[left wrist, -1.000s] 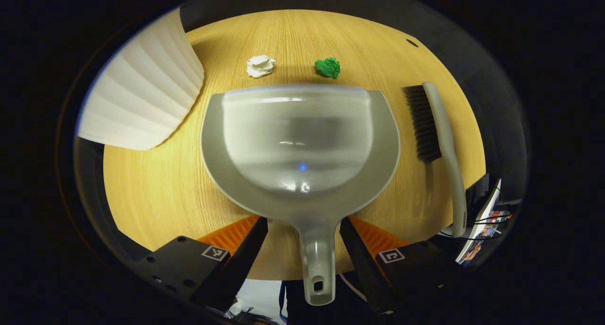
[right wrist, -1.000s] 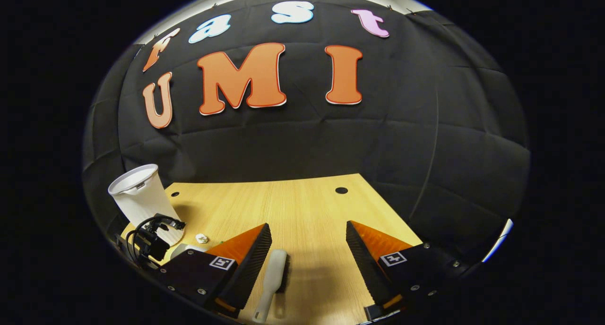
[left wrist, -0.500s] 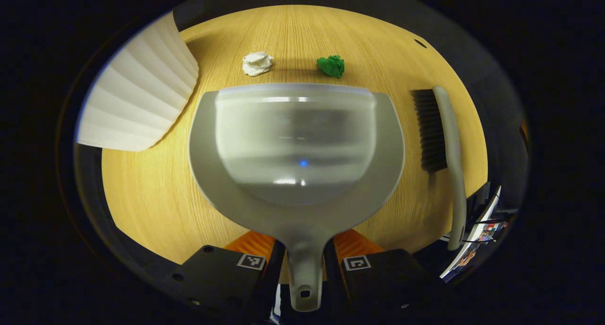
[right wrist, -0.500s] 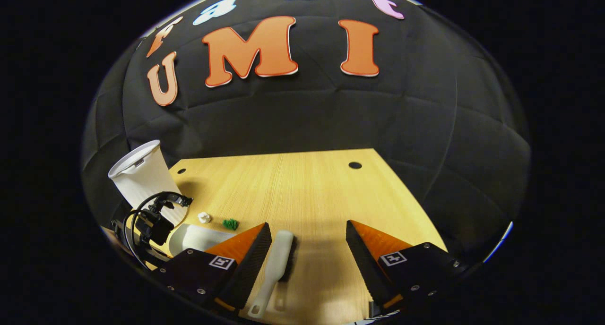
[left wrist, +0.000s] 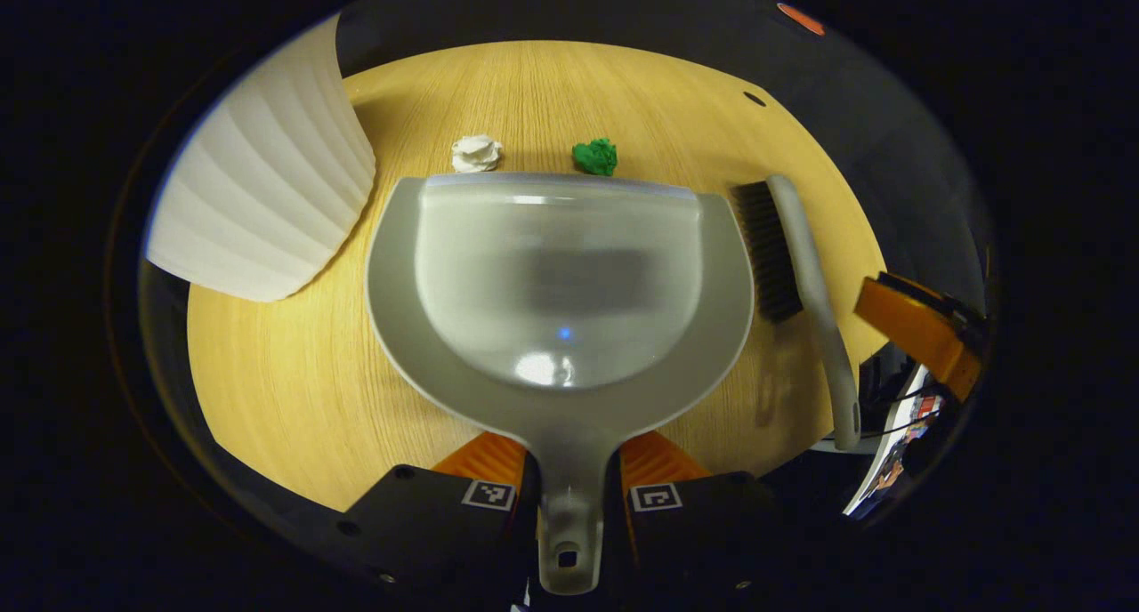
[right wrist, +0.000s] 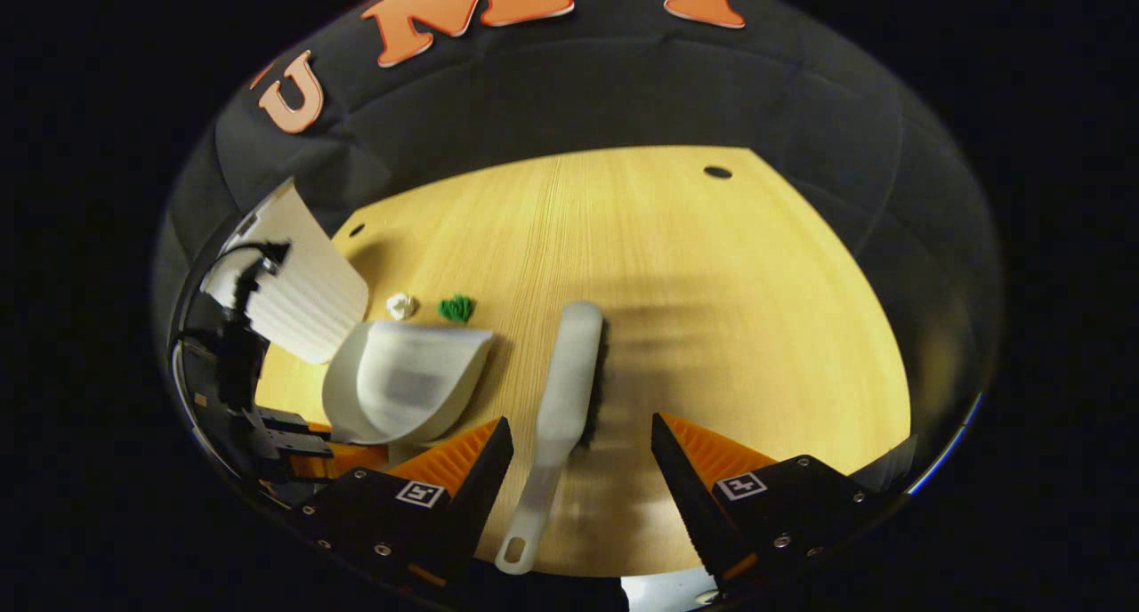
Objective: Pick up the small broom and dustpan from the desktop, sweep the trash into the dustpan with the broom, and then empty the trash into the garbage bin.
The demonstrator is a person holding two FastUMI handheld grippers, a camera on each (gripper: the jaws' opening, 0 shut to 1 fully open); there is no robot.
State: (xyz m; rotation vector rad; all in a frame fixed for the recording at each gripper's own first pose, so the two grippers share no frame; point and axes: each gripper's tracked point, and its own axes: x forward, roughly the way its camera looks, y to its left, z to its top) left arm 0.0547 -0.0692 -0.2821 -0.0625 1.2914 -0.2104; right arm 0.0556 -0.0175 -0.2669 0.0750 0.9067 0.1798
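1. My left gripper (left wrist: 571, 470) was closed on the handle of the dustpan (left wrist: 561, 283); in the left gripper view both fingers pressed against the handle's sides, and its end with the hanging hole stuck out toward the camera between them.

2. The dustpan lay flat on the wooden desktop (left wrist: 294, 363), its pan spreading away from my left gripper and its straight front lip facing the far side of the table.

3. Just past that lip sat the trash: a crumpled white paper ball (left wrist: 476, 153) to the left and a crumpled green paper ball (left wrist: 594, 157) to the right, both near the lip, with the green one almost touching it.

4. The white ribbed garbage bin (left wrist: 267, 203) stood on the left of the dustpan, close to its rim.

5. The small broom (left wrist: 801, 274) lay on the desktop right of the dustpan, bristles facing the pan and handle running back toward the table's near edge.

6. My right gripper (right wrist: 583, 452) was wide open and held nothing. In the right gripper view the broom's handle ran between its fingers, nearer the left one, and I could not tell whether either finger touched it.

7. From the left gripper view, a part of my right gripper (left wrist: 916, 332) showed just beyond the broom at the right edge.
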